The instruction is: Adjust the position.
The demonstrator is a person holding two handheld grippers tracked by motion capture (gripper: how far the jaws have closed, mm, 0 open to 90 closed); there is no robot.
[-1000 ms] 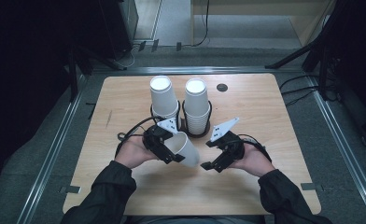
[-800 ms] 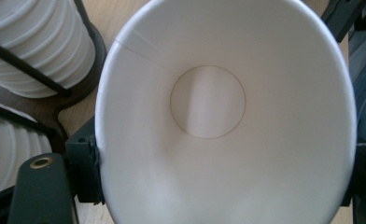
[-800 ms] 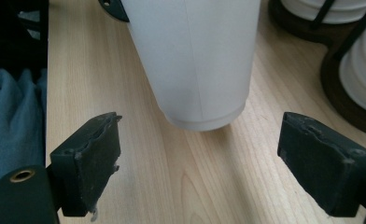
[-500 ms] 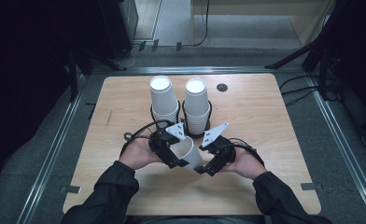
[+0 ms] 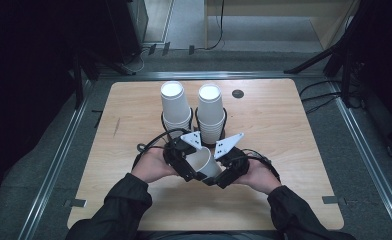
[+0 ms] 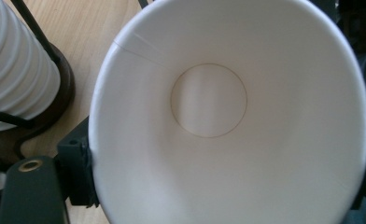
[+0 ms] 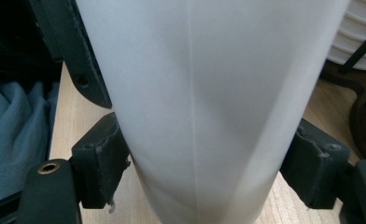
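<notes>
A white paper cup (image 5: 204, 162) lies tilted on its side just above the table's front middle, between both grippers. My left gripper (image 5: 190, 167) is shut on the cup's rim; in the left gripper view I look straight into the cup's mouth (image 6: 209, 100), with one jaw pad (image 6: 78, 172) against the rim. My right gripper (image 5: 218, 175) reaches in from the right. Its jaws have just been closing, with the cup's body (image 7: 195, 70) between them. Both pads (image 7: 102, 163) now touch the cup's sides near its base.
Two stacks of white cups (image 5: 175, 107) (image 5: 210, 110) stand upside down in black wire holders just behind the grippers. A small black disc (image 5: 238, 93) sits near the table's far edge. The wooden table (image 5: 294, 150) has bare wood to the left and right.
My right gripper has moved left up to the cup and now has its jaws around the cup's body. The left gripper and cup have shifted slightly right.
</notes>
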